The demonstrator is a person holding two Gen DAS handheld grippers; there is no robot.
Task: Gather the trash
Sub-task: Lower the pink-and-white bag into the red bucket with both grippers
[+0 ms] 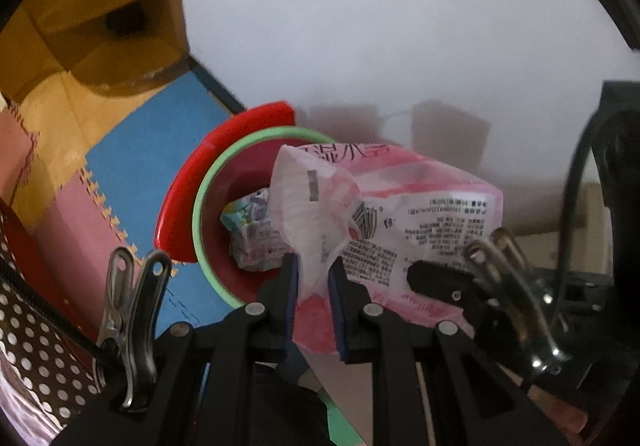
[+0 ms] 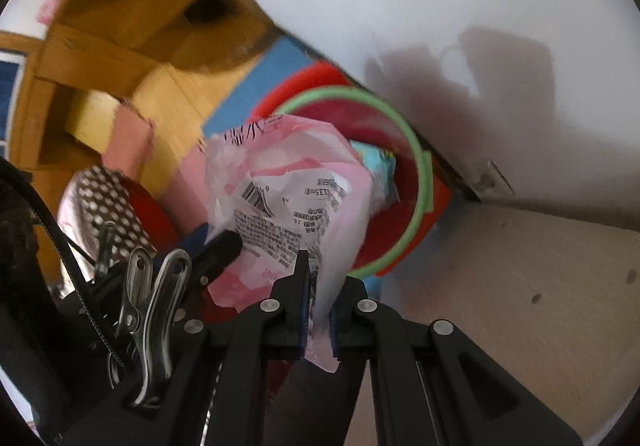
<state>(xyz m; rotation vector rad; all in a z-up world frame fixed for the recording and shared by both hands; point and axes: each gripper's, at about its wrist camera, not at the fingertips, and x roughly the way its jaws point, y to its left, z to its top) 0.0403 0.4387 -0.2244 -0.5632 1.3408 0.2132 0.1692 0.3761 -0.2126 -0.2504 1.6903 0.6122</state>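
Both grippers, left gripper and right gripper, pinch pink wrapper; red bin at 11 o'clock, seemingly below. Center over rim, then release together.

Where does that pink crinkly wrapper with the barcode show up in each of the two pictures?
Left wrist view: the pink wrapper fills the centre-right, pinched between the left tongs.
Right wrist view: it sits at centre, slightly left, pinched by the right tongs.
Shared landmark: the red bin with the green rim just behind it, with a bluish packet inside.
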